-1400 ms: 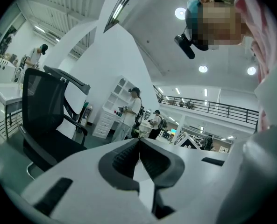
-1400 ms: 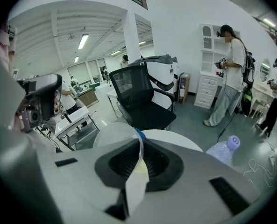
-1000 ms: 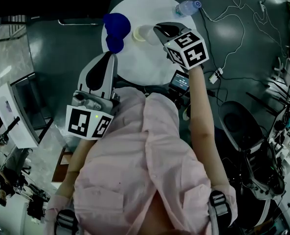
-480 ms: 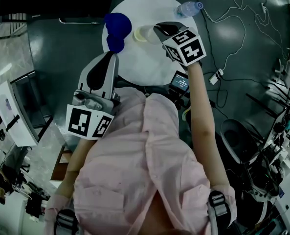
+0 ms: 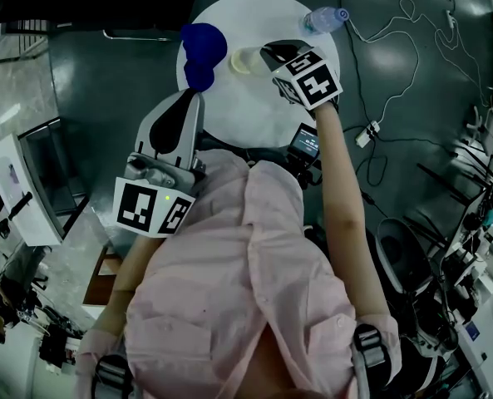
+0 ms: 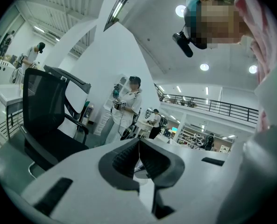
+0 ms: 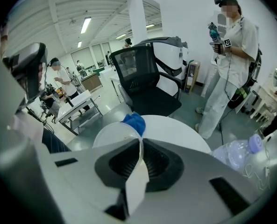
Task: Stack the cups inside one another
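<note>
The right gripper (image 5: 267,56) was clamped on the wall of a translucent cup (image 5: 244,61), one jaw inside the rim and one outside. It held the cup over the round white table (image 5: 254,110); whether the cup touched the tabletop, I could not tell. Just beside this cup, on its left, were the blue cups (image 5: 203,40); their number was not clear. A clear plastic bottle (image 5: 325,17) lay at the far edge of the table. The left gripper (image 5: 189,98) was near the person's body, short of the table, its jaws together with nothing between them.
</note>
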The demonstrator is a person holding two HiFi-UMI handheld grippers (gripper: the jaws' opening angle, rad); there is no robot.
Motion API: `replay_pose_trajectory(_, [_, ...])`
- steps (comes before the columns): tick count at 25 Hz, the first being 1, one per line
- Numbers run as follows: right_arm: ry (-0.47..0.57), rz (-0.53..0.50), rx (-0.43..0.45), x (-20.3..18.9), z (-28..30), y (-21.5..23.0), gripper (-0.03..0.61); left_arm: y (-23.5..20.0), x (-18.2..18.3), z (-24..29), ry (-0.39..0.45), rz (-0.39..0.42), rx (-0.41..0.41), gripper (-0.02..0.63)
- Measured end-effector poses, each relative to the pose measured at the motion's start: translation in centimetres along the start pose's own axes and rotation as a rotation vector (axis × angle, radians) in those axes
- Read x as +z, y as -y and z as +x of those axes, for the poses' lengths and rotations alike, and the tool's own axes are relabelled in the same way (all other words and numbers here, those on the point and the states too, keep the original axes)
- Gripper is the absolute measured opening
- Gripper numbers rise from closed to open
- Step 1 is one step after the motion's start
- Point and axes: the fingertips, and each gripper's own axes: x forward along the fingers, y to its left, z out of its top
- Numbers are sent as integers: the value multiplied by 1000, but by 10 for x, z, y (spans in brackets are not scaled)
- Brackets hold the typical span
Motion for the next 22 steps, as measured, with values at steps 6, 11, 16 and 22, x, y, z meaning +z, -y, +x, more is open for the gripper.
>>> replay_pose_trajectory(6, [-31, -23, 14, -4, 14, -3, 40, -1, 0, 0, 0, -3, 3, 18])
replay_pose_trajectory(11, [-59, -62, 15, -9, 28, -4, 40, -2, 0, 1, -1, -8, 6, 20])
replay_pose_trajectory(16, [-77, -89, 33, -10, 40, -13, 40, -4, -1, 2, -6, -7, 6, 18])
replay_pose_trajectory(22, [-94, -88, 44, -15, 49, -20, 40, -6, -2, 4, -11, -14, 8, 18])
